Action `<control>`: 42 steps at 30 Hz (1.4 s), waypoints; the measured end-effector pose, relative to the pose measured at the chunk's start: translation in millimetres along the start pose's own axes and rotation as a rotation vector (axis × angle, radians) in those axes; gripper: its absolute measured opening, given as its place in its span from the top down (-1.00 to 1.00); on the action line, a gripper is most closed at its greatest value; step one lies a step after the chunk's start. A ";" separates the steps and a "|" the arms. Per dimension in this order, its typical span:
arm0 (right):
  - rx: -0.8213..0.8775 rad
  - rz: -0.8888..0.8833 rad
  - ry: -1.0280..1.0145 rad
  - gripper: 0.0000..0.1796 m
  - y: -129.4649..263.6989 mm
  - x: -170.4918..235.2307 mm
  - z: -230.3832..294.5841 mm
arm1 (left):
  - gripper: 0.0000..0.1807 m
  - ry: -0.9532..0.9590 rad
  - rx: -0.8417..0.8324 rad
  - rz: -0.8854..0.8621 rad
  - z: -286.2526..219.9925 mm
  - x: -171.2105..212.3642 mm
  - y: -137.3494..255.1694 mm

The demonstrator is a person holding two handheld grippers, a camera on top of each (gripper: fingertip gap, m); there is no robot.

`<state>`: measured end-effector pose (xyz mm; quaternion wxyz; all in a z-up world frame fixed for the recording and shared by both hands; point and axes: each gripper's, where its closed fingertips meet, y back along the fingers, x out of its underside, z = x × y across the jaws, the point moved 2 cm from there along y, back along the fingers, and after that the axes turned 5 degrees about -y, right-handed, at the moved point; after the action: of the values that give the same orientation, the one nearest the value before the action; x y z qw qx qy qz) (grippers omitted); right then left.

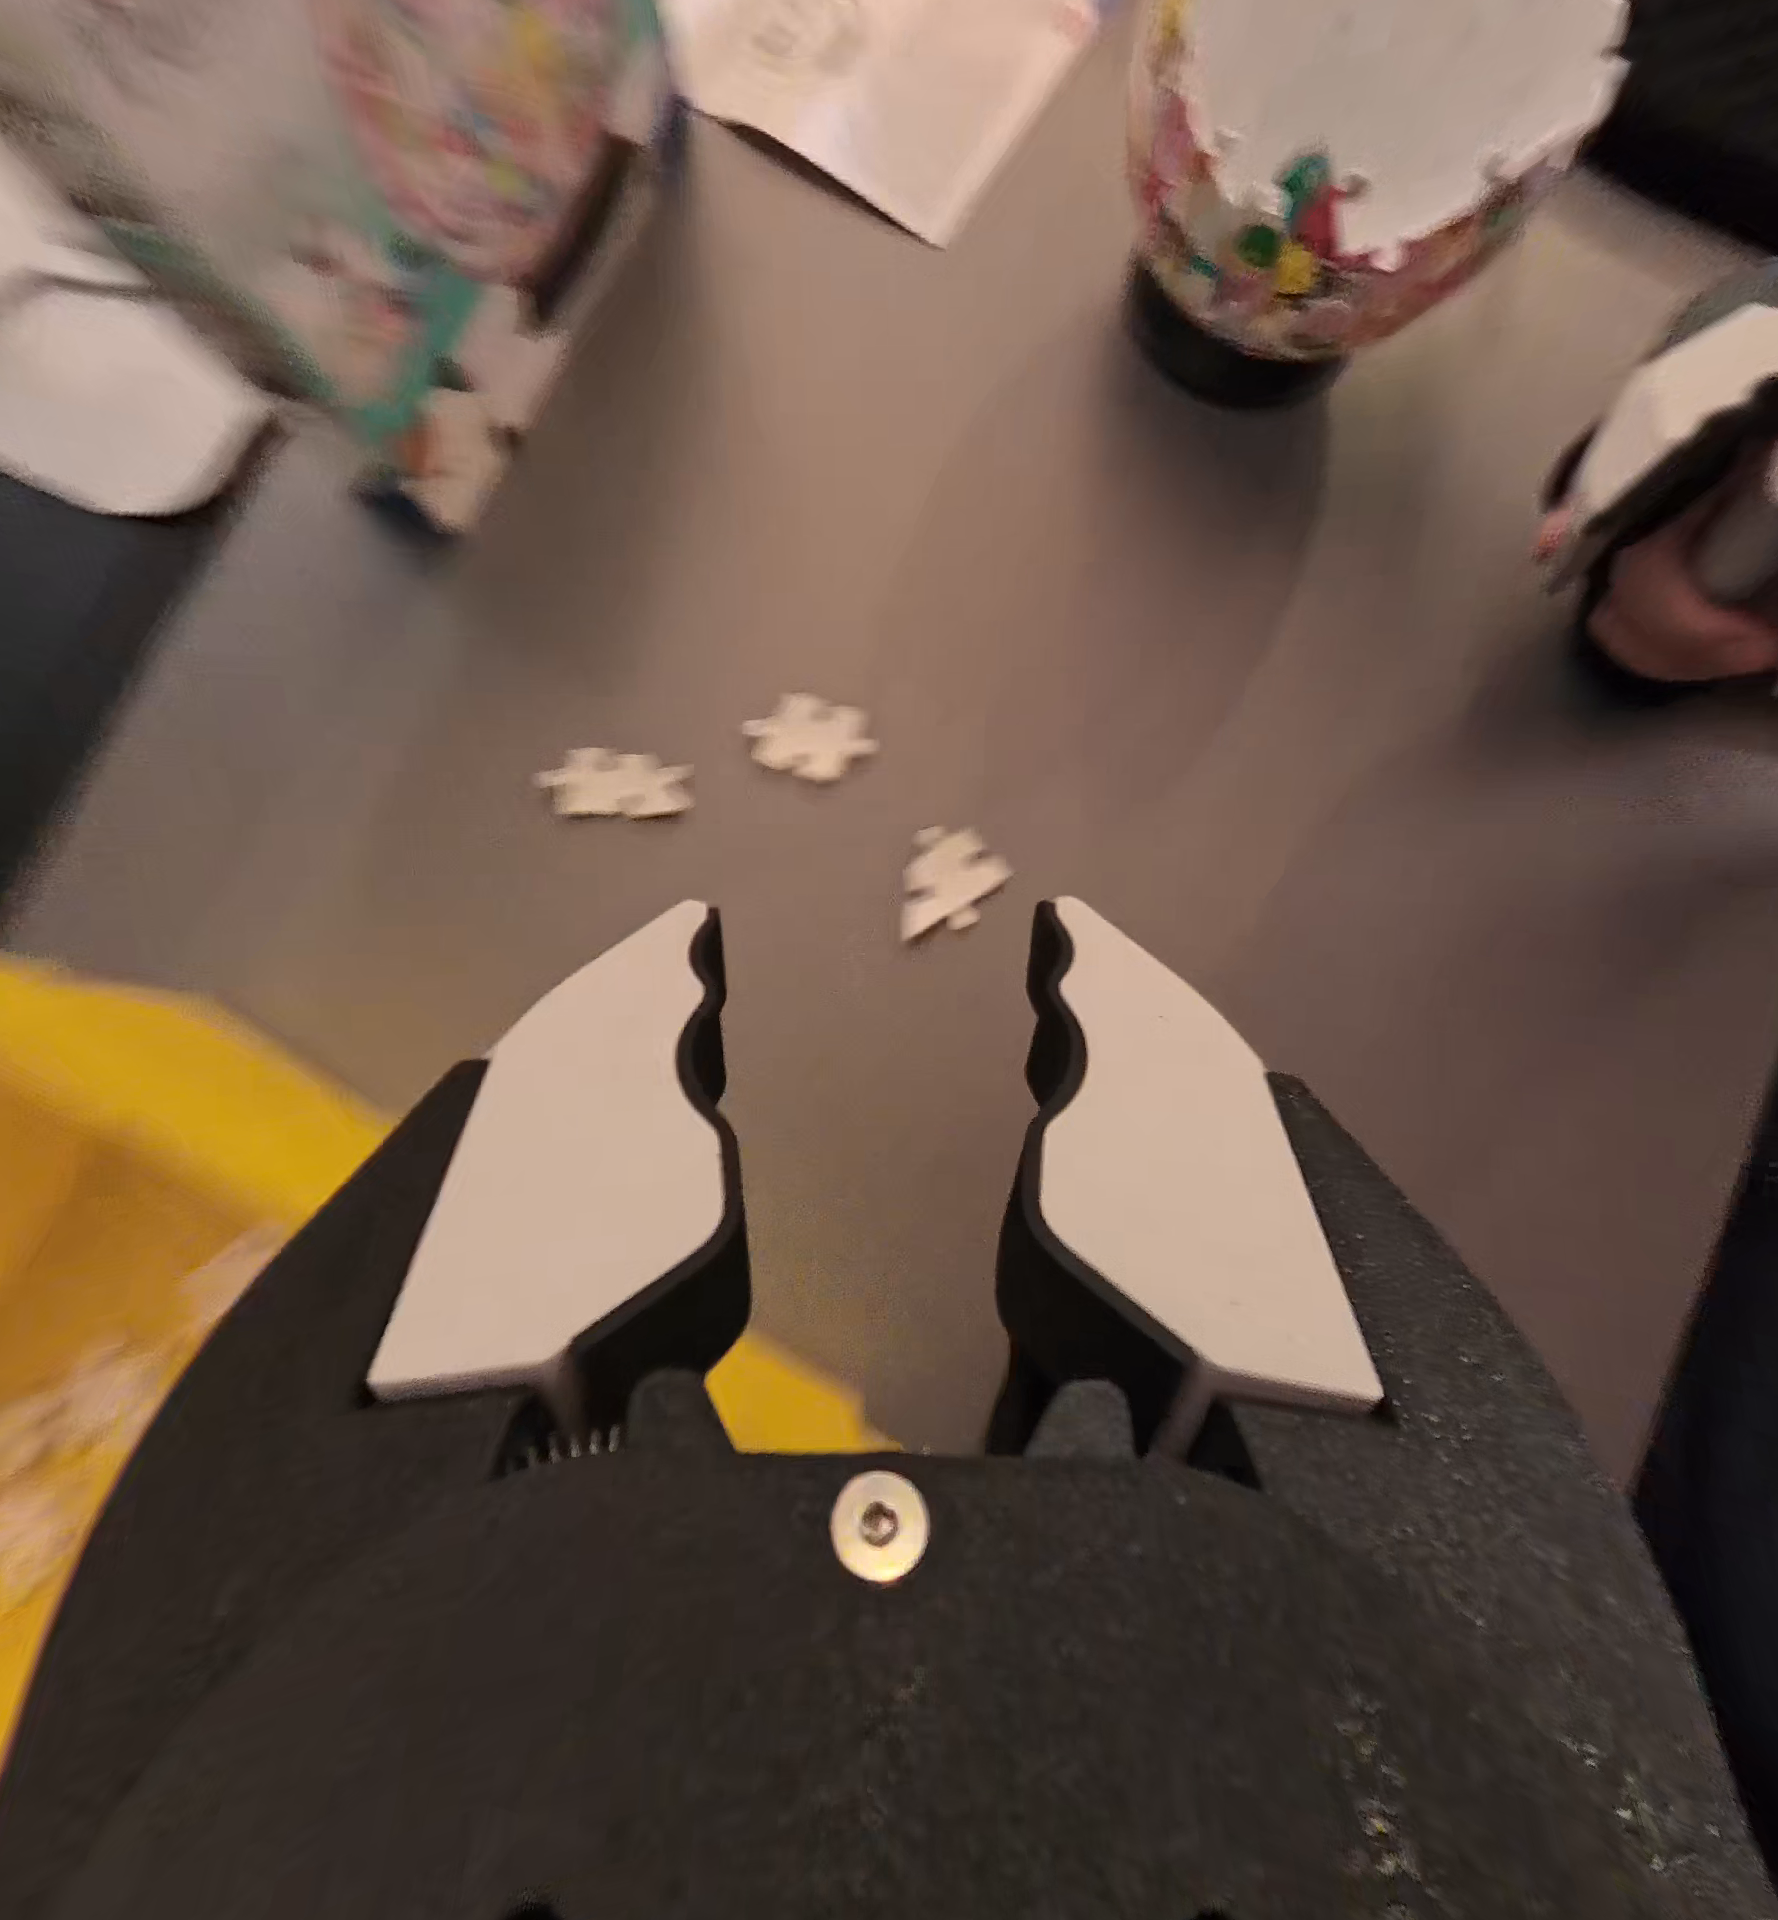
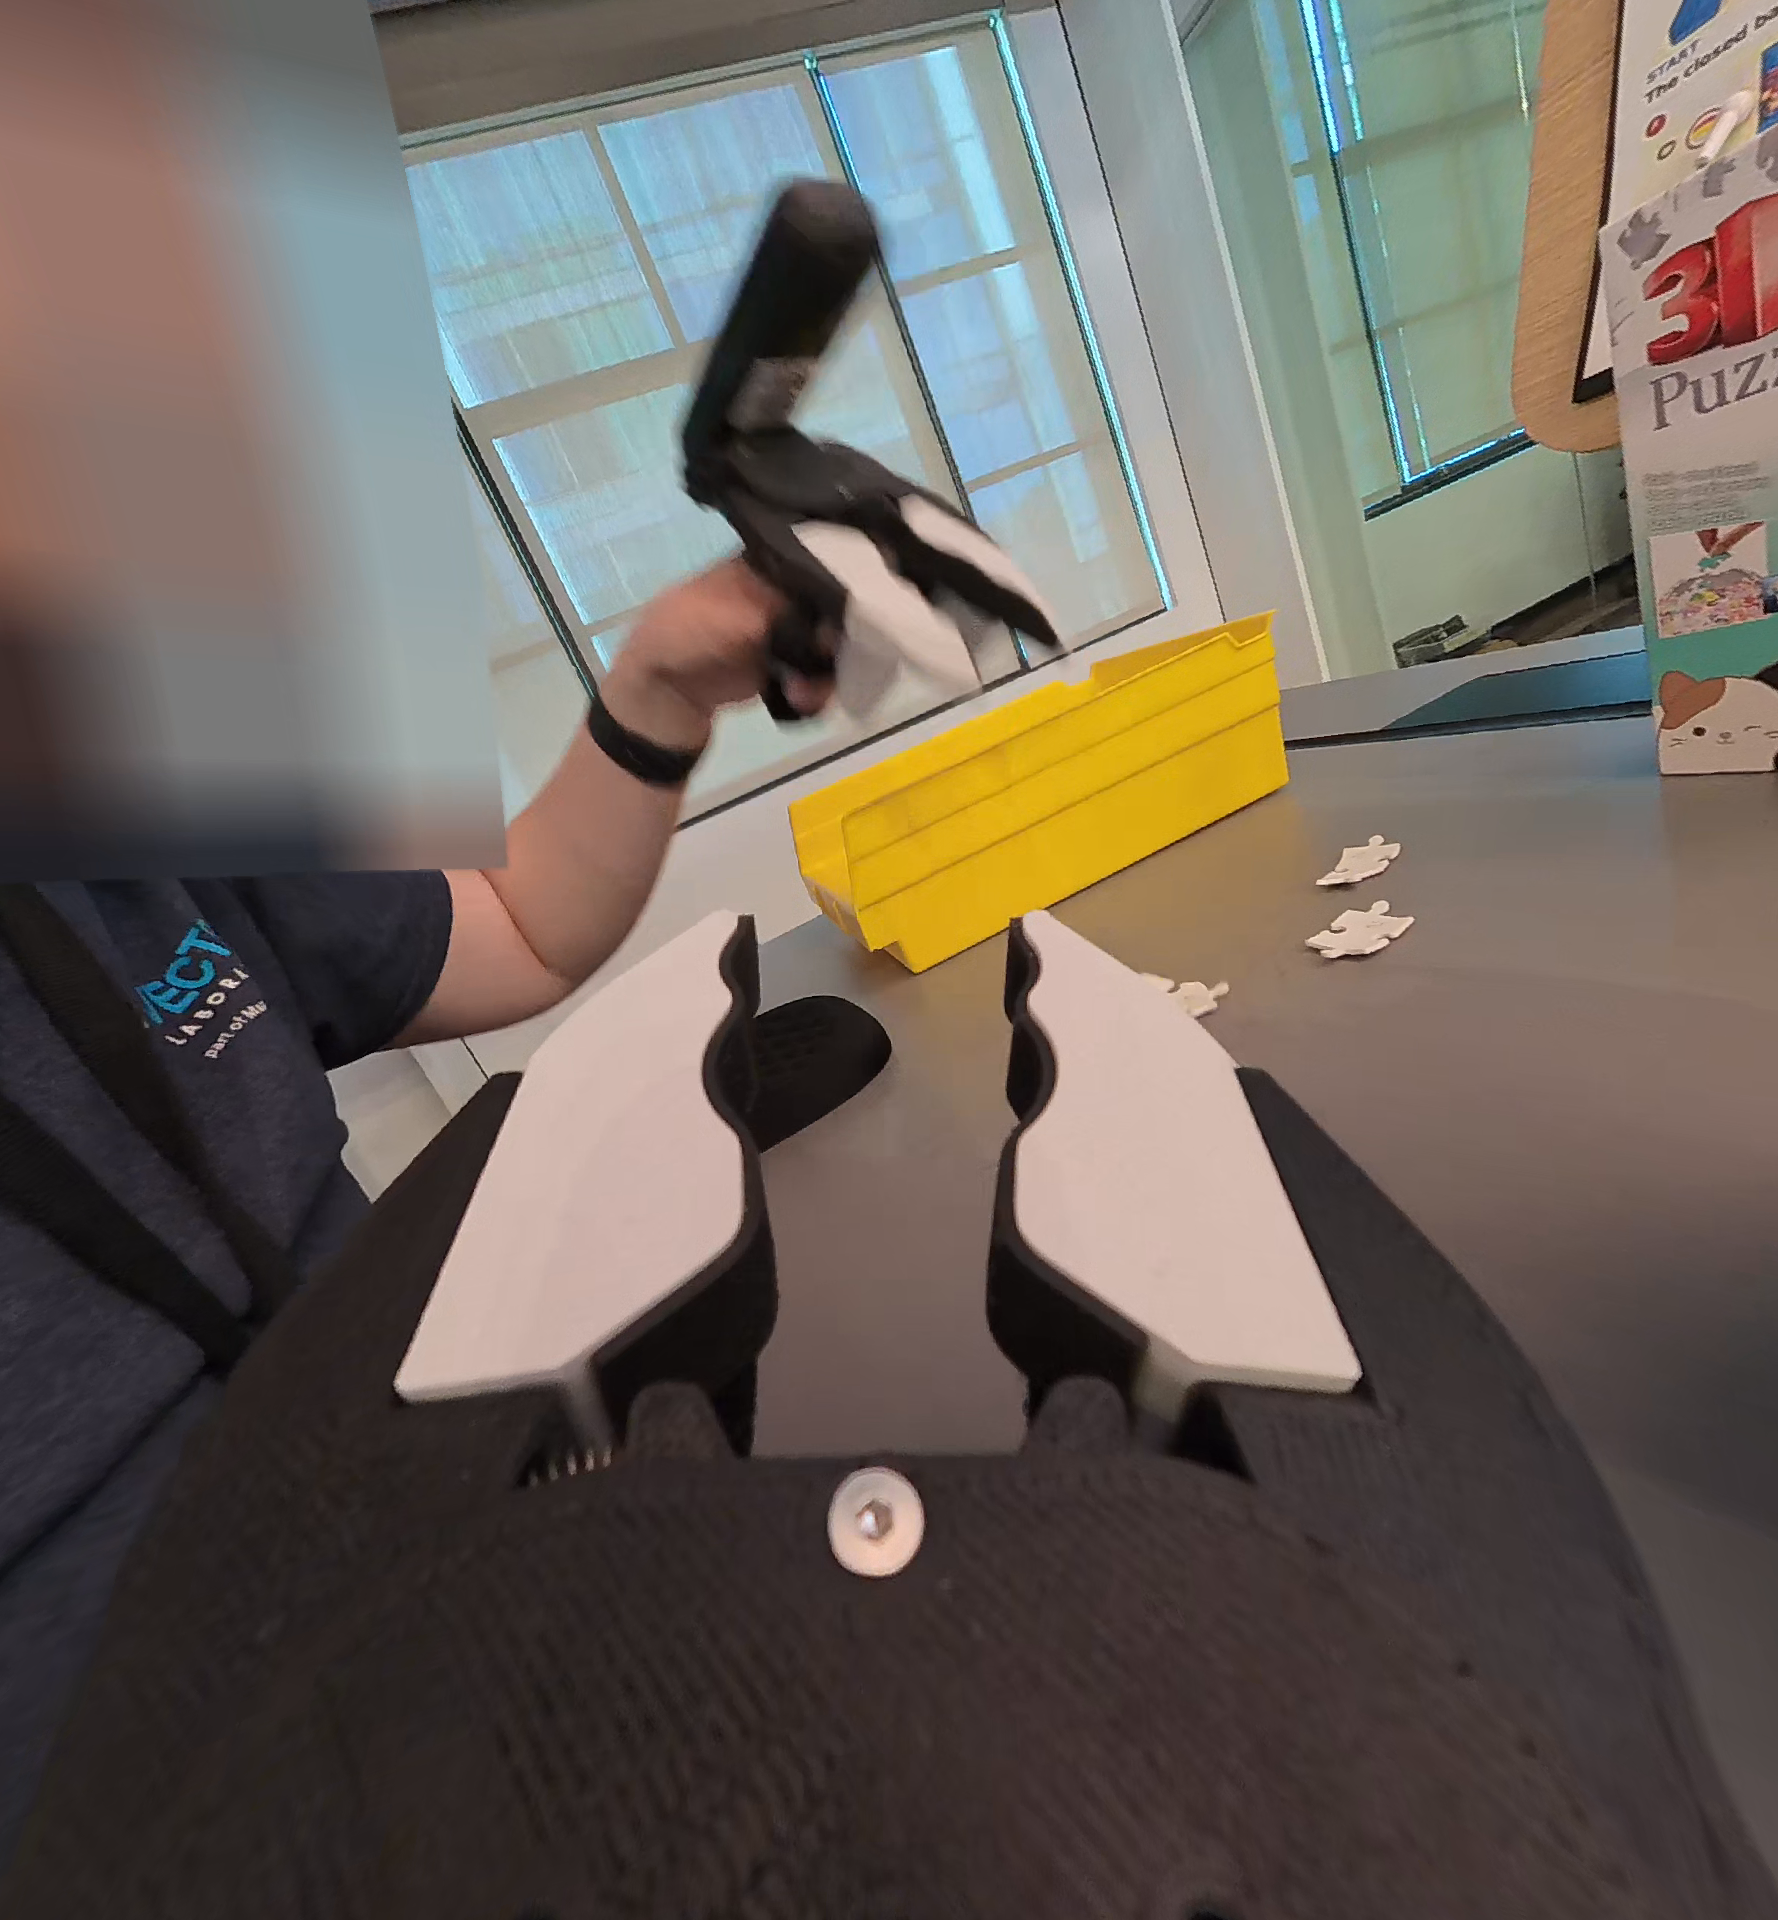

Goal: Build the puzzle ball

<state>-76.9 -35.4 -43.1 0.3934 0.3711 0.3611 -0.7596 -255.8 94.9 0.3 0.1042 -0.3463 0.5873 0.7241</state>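
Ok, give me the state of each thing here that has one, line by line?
left gripper: open, empty, above the table
right gripper: open, empty
puzzle ball: partly built, wide gap, upright on black stand
loose pieces: three, white side up, apart
yellow bin: open-topped, on the table

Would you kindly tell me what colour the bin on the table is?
The bin is plain yellow, clearest in the right wrist view.

Grey table. White puzzle pieces. Yellow bin. Puzzle ball: multicoloured shell, white inside, on black stand. Teal-and-white puzzle box, red lettering. Grippers black, white-faced fingers.
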 end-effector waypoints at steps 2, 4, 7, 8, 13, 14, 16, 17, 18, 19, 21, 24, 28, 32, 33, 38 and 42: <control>-0.002 -0.002 -0.008 0.49 0.1 -0.3 -0.6 | 0.41 -0.022 -0.217 0.029 51.7 8.2 53.5; -0.004 -0.003 -0.017 0.49 -0.1 -0.5 -1.4 | 0.50 -0.009 -0.374 0.074 104.3 20.6 100.6; -0.003 -0.004 -0.021 0.48 -0.3 -0.9 -2.4 | 0.56 0.109 -0.341 0.178 157.9 52.6 119.5; -0.001 -0.005 -0.020 0.48 -0.3 -1.0 -2.5 | 0.56 0.144 -0.272 0.242 167.8 67.8 110.9; -0.002 -0.009 -0.025 0.48 0.4 -1.6 -2.8 | 0.55 0.116 -0.259 0.562 224.2 150.6 56.3; -0.001 -0.010 -0.026 0.48 0.4 -1.6 -2.9 | 0.48 0.114 -0.234 0.608 226.8 162.1 46.2; -0.001 -0.010 -0.030 0.48 0.5 -1.6 -3.4 | 0.40 0.136 -0.224 0.680 232.7 178.7 29.6; -0.001 -0.011 -0.033 0.48 0.6 -1.8 -3.7 | 0.45 0.182 -0.233 0.697 235.8 183.1 21.9; -0.001 -0.012 -0.036 0.48 0.6 -2.0 -4.1 | 0.51 0.241 -0.248 0.698 239.8 184.9 14.7; -0.001 -0.013 -0.038 0.48 0.7 -2.2 -4.3 | 0.51 0.300 -0.271 0.686 245.2 184.7 8.5; -0.004 -0.014 -0.042 0.48 0.9 -2.4 -4.4 | 0.51 0.425 -0.283 0.660 251.3 183.6 -0.2; -0.007 -0.012 -0.037 0.48 0.8 -2.1 -3.5 | 0.49 0.548 -0.294 0.638 260.0 183.8 -8.6; -0.014 -0.004 -0.035 0.48 0.2 -1.2 -2.4 | 0.50 0.580 -0.294 0.665 263.1 189.8 -15.2; -0.023 -0.002 -0.042 0.47 0.1 -0.9 -1.9 | 0.55 0.564 -0.335 0.711 266.3 198.6 -16.7; -0.025 -0.003 -0.045 0.47 0.2 -1.2 -1.9 | 0.56 0.583 -0.312 0.702 263.4 198.9 -19.6; -0.028 -0.005 -0.047 0.47 0.5 -1.5 -1.7 | 0.60 0.627 -0.309 0.687 263.2 202.9 -24.2; -0.029 -0.003 -0.044 0.47 0.4 -1.2 -1.4 | 0.72 0.661 -0.289 0.649 260.3 201.3 -26.8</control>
<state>-75.7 -34.0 -42.8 0.4055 0.3479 0.3639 -0.7629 -488.2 291.3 -127.9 -0.3682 -0.3676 0.5600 0.6447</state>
